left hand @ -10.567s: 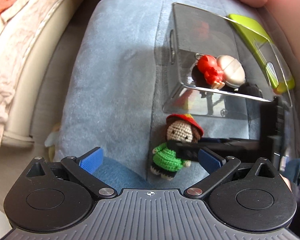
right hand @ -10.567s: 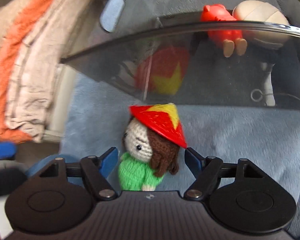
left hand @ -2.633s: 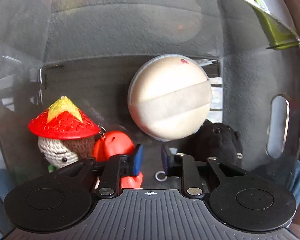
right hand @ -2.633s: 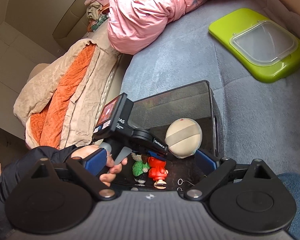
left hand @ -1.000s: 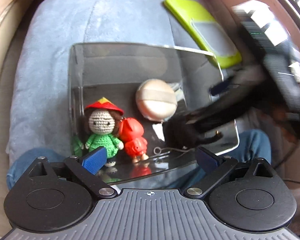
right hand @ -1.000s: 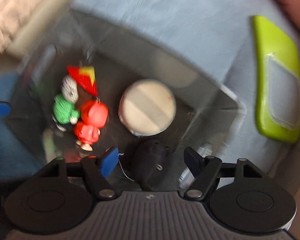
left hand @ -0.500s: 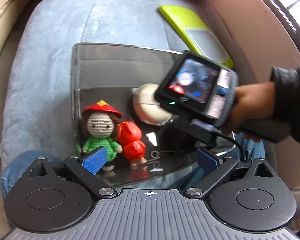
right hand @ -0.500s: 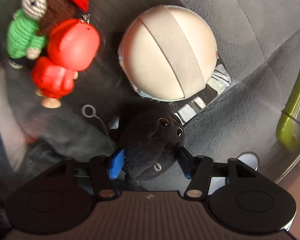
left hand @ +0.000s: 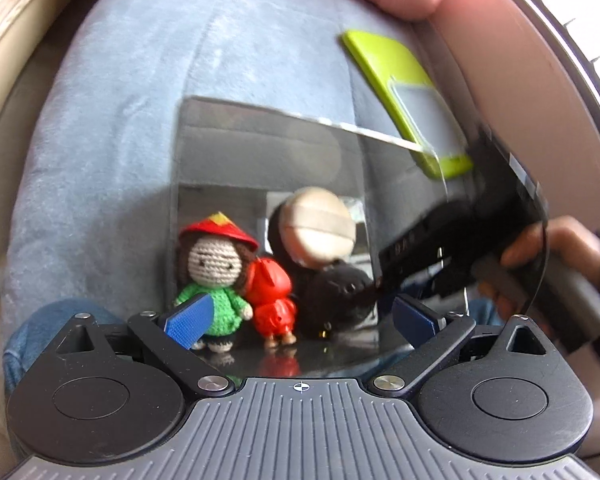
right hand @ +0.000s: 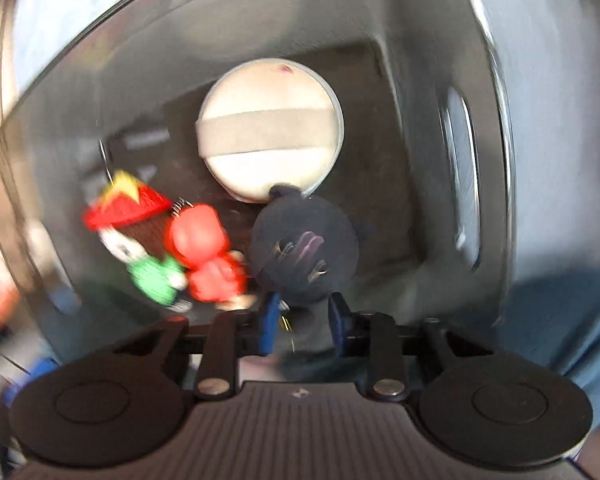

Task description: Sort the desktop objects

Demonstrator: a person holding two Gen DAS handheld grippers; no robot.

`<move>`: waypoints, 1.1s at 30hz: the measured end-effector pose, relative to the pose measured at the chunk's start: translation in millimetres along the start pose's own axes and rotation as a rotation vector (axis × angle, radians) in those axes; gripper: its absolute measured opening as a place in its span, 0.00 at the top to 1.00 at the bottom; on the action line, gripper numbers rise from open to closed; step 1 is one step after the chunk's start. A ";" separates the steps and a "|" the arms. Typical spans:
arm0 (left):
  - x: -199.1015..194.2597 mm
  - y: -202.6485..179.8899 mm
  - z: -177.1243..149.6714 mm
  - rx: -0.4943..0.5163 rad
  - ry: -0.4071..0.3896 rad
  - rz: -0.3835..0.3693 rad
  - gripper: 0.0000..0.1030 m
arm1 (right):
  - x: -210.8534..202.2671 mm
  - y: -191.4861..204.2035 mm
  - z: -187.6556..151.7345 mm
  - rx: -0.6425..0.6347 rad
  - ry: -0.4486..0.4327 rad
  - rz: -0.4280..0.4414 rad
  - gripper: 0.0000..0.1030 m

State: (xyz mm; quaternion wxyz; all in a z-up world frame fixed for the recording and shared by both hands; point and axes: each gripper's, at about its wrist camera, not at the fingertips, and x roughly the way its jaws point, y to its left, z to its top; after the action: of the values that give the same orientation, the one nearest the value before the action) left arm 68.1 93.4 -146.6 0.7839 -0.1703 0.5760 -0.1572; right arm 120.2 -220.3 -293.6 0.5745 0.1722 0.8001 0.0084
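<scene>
**Black toy may slip or drag its neighbours**

The right hand-held gripper (right hand: pixel 300 322) is inside the clear box (right hand: pixel 496 128), and its jaws are closing on the black plush (right hand: pixel 304 248). The lower part of the plush is between the blue pads (right hand: pixel 270 320), but this view is blurred, so I cannot tell if both pads already press on it firmly. The grip seems to take only the narrow bottom part, while the round body stands beyond the fingertips. In my judgement a soft toy held so low can bend over or slide out when it is lifted.

The plush touches the beige puff (right hand: pixel 270 128) behind it, and the red figure (right hand: pixel 208 252) is just beside it. The crochet doll (right hand: pixel 140 236) in the red hat leans on the red figure. If the plush is pulled sideways, it may knock these down or carry one along. A thin ring or cord seems to lie near the pads, too blurred to be sure; it could catch.

The box walls are close on the right side, so a quick lift may hit the rim and shift the box on the blue blanket (left hand: pixel 112 128).

The left hand-held gripper (left hand: pixel 300 320) hovers before the box with jaws wide apart and nothing between them. The green lid (left hand: pixel 404 92) lies well apart, beyond the box.
</scene>
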 end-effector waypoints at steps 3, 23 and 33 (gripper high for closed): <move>-11.6 12.7 5.1 -0.052 -0.029 -0.008 0.03 | -6.8 18.8 -4.8 -0.107 -0.034 -0.111 0.52; -18.9 22.0 10.6 -0.090 -0.061 0.012 0.01 | -3.8 77.9 -19.9 -0.681 -0.067 -0.486 0.51; -25.2 24.8 8.0 -0.082 -0.068 0.020 0.01 | -34.3 128.1 -27.8 -0.789 -0.306 -0.087 0.40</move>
State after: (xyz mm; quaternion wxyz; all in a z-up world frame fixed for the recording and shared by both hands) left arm 69.7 127.4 -134.0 0.7971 -0.2015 0.5566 -0.1196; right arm 138.2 -104.5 -225.6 0.7083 -0.0957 0.6476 0.2641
